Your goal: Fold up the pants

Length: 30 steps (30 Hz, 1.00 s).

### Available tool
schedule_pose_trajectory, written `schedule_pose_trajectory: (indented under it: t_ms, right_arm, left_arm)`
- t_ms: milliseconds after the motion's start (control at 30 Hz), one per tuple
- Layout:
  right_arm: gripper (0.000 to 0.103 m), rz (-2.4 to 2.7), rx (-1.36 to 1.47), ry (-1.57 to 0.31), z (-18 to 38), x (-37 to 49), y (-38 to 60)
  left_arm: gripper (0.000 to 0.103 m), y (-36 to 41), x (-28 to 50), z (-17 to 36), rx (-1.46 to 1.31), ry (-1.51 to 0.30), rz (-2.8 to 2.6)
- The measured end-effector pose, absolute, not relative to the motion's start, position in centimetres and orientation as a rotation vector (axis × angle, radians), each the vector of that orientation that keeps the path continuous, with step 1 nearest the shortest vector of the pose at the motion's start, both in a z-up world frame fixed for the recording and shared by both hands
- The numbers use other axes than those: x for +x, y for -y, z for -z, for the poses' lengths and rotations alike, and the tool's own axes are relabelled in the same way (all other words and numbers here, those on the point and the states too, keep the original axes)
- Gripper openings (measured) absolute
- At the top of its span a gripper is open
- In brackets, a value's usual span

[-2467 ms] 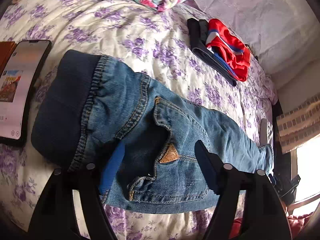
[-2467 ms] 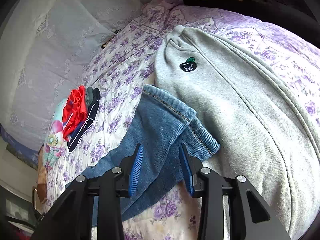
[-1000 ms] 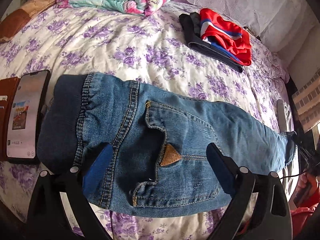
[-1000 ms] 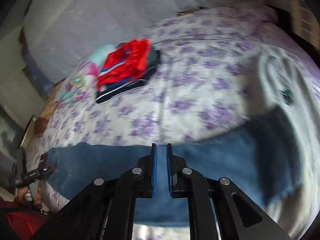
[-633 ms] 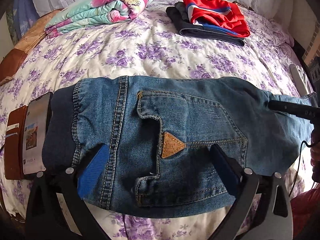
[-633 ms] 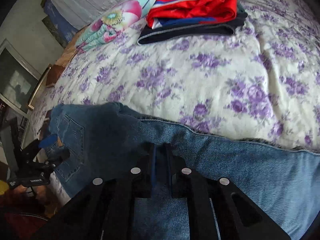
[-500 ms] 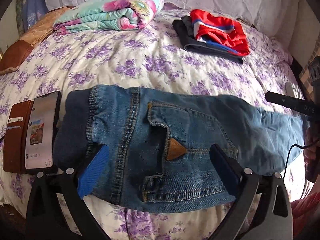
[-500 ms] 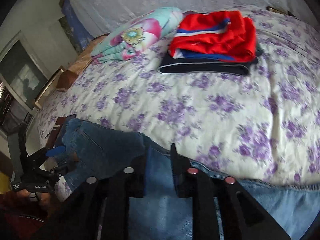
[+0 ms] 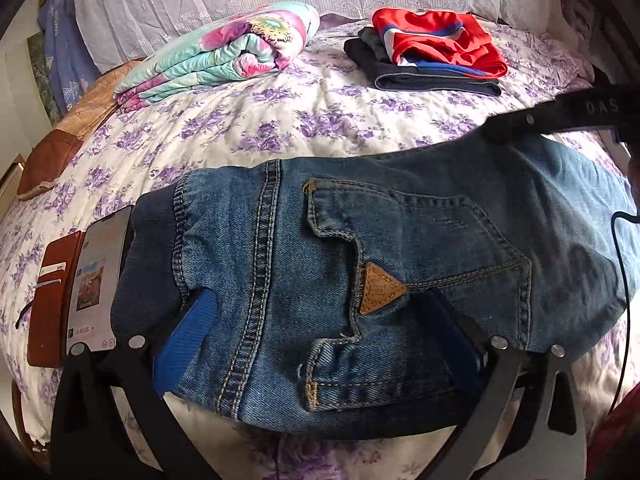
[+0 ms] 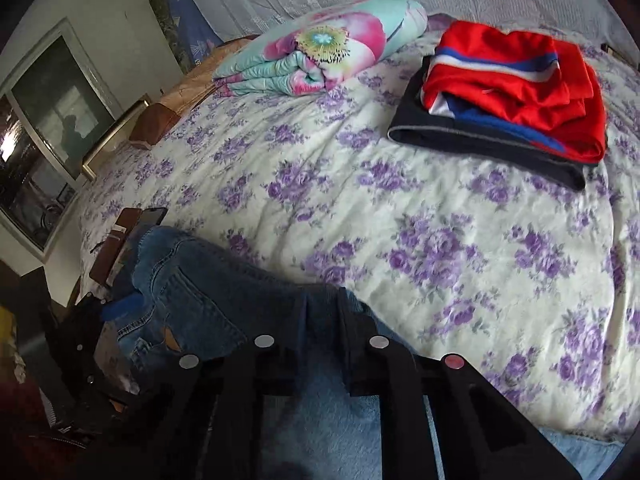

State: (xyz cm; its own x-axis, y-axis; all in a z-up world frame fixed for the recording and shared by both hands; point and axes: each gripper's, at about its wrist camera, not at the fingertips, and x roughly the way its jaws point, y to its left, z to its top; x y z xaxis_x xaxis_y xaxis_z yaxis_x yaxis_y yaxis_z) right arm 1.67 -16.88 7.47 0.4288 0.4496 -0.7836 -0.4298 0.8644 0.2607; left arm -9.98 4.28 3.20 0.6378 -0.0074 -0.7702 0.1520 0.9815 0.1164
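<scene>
**Midway through the fold: leg end carried toward the waistband**

Clearly the step in hand is the lengthwise fold. The small blue denim pants with a tan triangular leather patch [image 9: 380,288] lie on the bed with the white quilt printed in purple flowers [image 9: 320,120], waistband at the left beside a phone in a brown wallet case [image 9: 94,276].

The left gripper [image 9: 316,336] hovers low over the seat and pocket area, its blue-padded fingers [image 9: 188,340] spread wide to either side of the patch and holding nothing.

The right gripper [image 10: 322,320] has its fingers drawn close together with a fold of denim pinched between them; in the left view it reaches in from the right at the pants' far edge, with the leg cloth draped below it.

Next, by my reading, the right gripper needs to carry the leg across and lay it level with the waistband, while the left one steadies the seat so nothing slides.

Folded red and dark clothes [image 10: 512,76] and a rolled floral blanket [image 9: 224,52] sit well apart.
</scene>
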Motion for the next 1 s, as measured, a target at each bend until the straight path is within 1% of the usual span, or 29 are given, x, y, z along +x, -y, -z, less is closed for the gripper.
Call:
schedule_pose_trajectory:
  t_ms: [33,100,133,167,200,267,333,367,433,467,500,533,567,667,700,767,833,867,900,933,967,1000]
  right_arm:
    - [0.012,-0.527,-0.014,-0.996,-6.9,2.4,16.4]
    - [0.015,-0.503,-0.041,-1.109,-3.7,3.8,16.0]
    - [0.02,-0.494,-0.003,-1.097,-3.2,3.8,16.6]
    - [0.025,-0.475,0.034,-1.081,-3.6,3.6,17.2]
    - [0.025,-0.455,0.047,-1.057,-4.5,3.1,17.6]
    - [0.025,-0.464,0.045,-0.939,-7.6,1.3,18.2]
    - [0.027,-0.491,-0.014,-0.844,-10.2,-0.8,18.3]
    - [0.035,-0.498,-0.049,-0.833,-10.6,-1.5,18.1]
    - [0.047,-0.514,-0.074,-0.879,-9.5,-2.0,17.5]
    - [0.053,-0.522,-0.069,-0.931,-7.9,-1.9,17.0]
    - [0.057,-0.533,-0.07,-1.03,-5.3,-1.5,16.5]
    - [0.059,-0.535,-0.07,-1.079,-3.2,-1.5,16.3]
    - [0.06,-0.537,-0.073,-1.002,-3.1,-2.5,16.4]
    - [0.06,-0.54,-0.096,-0.999,-4.7,-2.9,16.3]
    - [0.061,-0.549,-0.072,-0.965,-6.0,-3.4,16.9]
    - [0.068,-0.546,-0.053,-0.875,-8.5,-4.7,18.2]
    - [0.08,-0.515,-0.069,-0.829,-9.6,-6.2,19.7]
    - [0.085,-0.5,-0.079,-0.845,-9.0,-6.7,20.3]
    - [0.087,-0.482,-0.084,-0.889,-7.7,-6.9,20.9]
    - [0.089,-0.457,-0.083,-0.972,-5.6,-6.8,21.5]
    - [0.09,-0.447,-0.075,-1.043,-3.4,-6.8,22.2]
    - [0.089,-0.466,-0.069,-0.981,-2.9,-7.5,22.6]
  left_arm:
    - [0.099,-4.2,-10.0,-3.1,0.186,-0.87,0.087]
    - [0.099,-3.8,-10.0,-3.0,0.21,-0.862,0.081]
    - [0.099,-3.7,-10.0,-3.0,0.215,-0.866,0.081]
    - [0.099,-3.8,-9.8,-3.2,0.212,-0.88,0.089]
    - [0.099,-4.0,-9.6,-3.4,0.202,-0.901,0.102]
    - [0.099,-4.9,-9.4,-4.5,0.151,-0.938,0.139]
    - [0.098,-6.2,-9.6,-6.4,0.053,-0.933,0.168]
    - [0.099,-6.7,-9.7,-7.2,0.015,-0.921,0.159]
    - [0.099,-7.6,-9.6,-8.4,-0.042,-0.891,0.132]
    - [0.099,-7.9,-9.2,-8.4,-0.073,-0.9,0.131]
    - [0.099,-8.0,-8.6,-7.9,-0.096,-0.926,0.132]
    - [0.099,-8.0,-7.7,-6.9,-0.113,-0.977,0.123]
    - [0.098,-7.6,-6.9,-5.5,-0.078,-1.015,0.074]
    - [0.099,-4.4,-6.9,-4.0,0.192,-0.981,-0.029]
    - [0.099,-3.9,-7.0,-4.3,0.211,-0.981,-0.044]
    - [0.098,-4.1,-7.2,-5.6,0.171,-0.985,-0.024]
    - [0.098,-5.1,-8.1,-7.8,0.072,-0.915,0.044]
    - [0.098,-5.4,-8.6,-8.6,0.027,-0.88,0.068]
    - [0.098,-5.6,-8.7,-8.8,0.009,-0.871,0.07]
    - [0.098,-5.5,-8.5,-8.4,0.006,-0.884,0.067]
    - [0.098,-5.2,-7.8,-7.2,0.022,-0.936,0.063]
    - [0.098,-4.7,-7.0,-5.7,0.048,-0.998,0.057]
